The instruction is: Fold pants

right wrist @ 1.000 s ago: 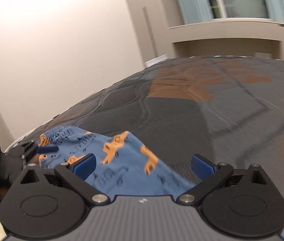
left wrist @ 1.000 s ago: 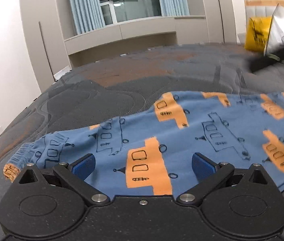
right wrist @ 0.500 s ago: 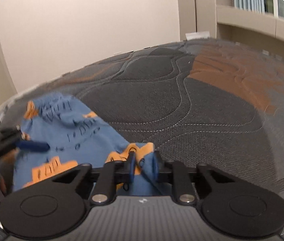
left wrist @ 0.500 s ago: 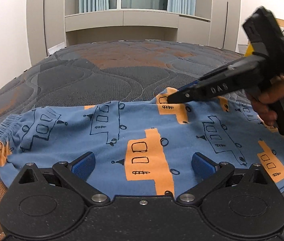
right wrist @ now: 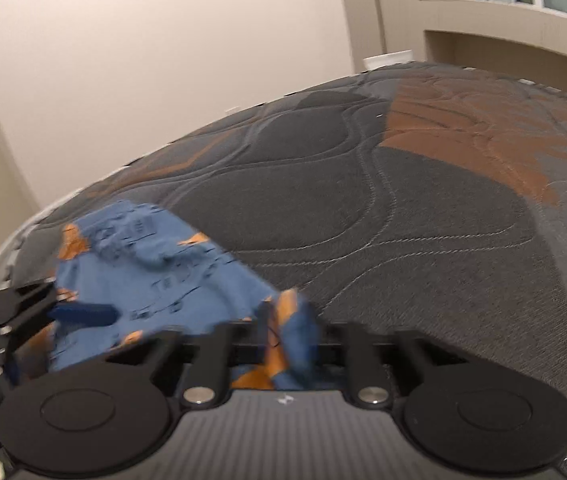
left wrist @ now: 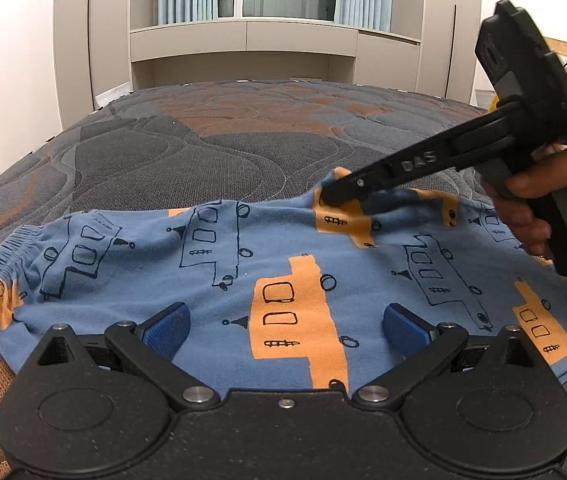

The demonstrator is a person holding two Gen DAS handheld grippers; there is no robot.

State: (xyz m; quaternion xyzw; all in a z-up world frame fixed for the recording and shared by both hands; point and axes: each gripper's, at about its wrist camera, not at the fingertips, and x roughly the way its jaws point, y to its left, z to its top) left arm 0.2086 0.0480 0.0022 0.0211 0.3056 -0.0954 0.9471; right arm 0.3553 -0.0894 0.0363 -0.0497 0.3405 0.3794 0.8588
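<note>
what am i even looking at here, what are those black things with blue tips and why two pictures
There is no robot here: a person holds a hand tool with two-finger tongs in each hand, and each tool carries a camera looking along its fingers. One picture is from the left tool, the other from the right.

On a quilted bed cover lie blue pants with orange prints, to be folded.

The left tongs stand open over the near edge, gripping nothing. The right tongs have just been closing and pinch the far edge of the pants; the right hand shows in the left view.
</note>
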